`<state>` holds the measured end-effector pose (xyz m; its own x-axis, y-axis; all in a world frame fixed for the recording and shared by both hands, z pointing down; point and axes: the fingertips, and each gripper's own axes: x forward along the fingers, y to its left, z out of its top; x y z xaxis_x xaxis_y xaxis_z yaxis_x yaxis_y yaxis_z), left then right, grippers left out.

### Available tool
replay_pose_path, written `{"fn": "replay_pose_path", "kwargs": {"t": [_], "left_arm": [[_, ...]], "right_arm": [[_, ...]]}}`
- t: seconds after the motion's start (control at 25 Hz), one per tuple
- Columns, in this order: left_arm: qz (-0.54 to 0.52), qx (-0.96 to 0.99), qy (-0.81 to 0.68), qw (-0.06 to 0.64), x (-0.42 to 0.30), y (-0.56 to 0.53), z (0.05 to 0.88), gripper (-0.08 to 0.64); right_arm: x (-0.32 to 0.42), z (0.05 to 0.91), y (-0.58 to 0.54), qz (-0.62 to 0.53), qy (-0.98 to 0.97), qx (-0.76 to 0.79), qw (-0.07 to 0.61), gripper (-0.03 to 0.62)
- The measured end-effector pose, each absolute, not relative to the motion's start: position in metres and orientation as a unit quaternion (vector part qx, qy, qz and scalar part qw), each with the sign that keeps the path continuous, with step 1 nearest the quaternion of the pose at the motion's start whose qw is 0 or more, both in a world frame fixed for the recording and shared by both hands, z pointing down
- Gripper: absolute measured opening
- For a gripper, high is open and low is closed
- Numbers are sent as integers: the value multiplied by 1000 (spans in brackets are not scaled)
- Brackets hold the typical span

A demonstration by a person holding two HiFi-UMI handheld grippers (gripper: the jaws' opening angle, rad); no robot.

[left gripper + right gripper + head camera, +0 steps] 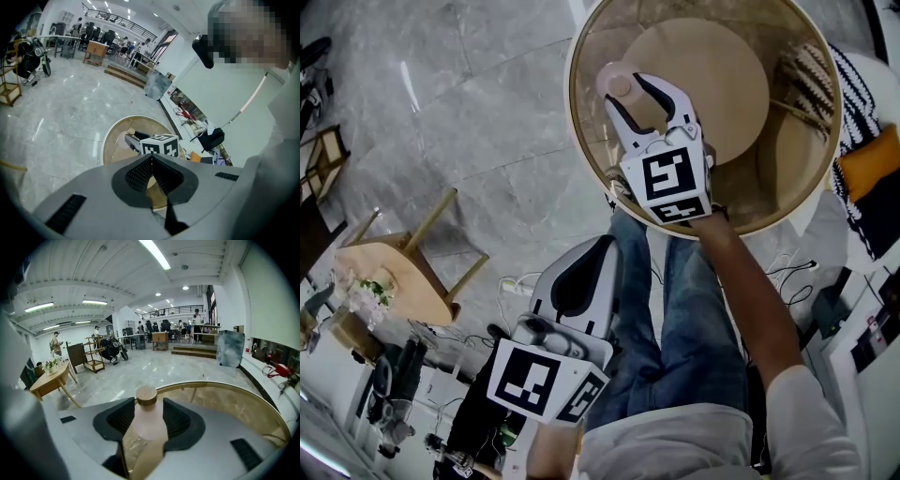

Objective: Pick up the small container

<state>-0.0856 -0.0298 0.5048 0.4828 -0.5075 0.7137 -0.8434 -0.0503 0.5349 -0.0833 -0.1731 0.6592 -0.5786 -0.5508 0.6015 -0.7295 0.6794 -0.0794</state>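
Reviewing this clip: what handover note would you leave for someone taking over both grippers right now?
Left gripper: shut, empty, held low beside the legs, away from the table.
Right gripper: open, jaws on either side of the small container, not clamped.
The small container stands upright on the round glass table.
Done: approach. Left: close the jaws, then lift.

Small container (146, 420): matt, smooth plastic-looking body, wood-look cap (146, 395). Worktop (591, 56): glossy glass top, see-thru. Floor (469, 112): polished stone-look tiles, v. shiny.
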Motion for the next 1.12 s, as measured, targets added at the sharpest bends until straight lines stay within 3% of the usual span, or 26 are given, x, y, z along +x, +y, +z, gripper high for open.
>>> {"fn": "replay_pose_path", "kwargs": {"t": [0.4,0.68,1.12], "left_arm": [[165,697,-484,502,-99,-37,510,17],[161,694,-488,504,-106,-39,510,17],[163,695,-485,505,-107,-34,509,17]], "right_arm": [[-93,665,-179,127,-880,346,300,155],[-96,666,-178,112,-888,310,320,152],[-97,663,-181,94,-897,311,299,158]]}}
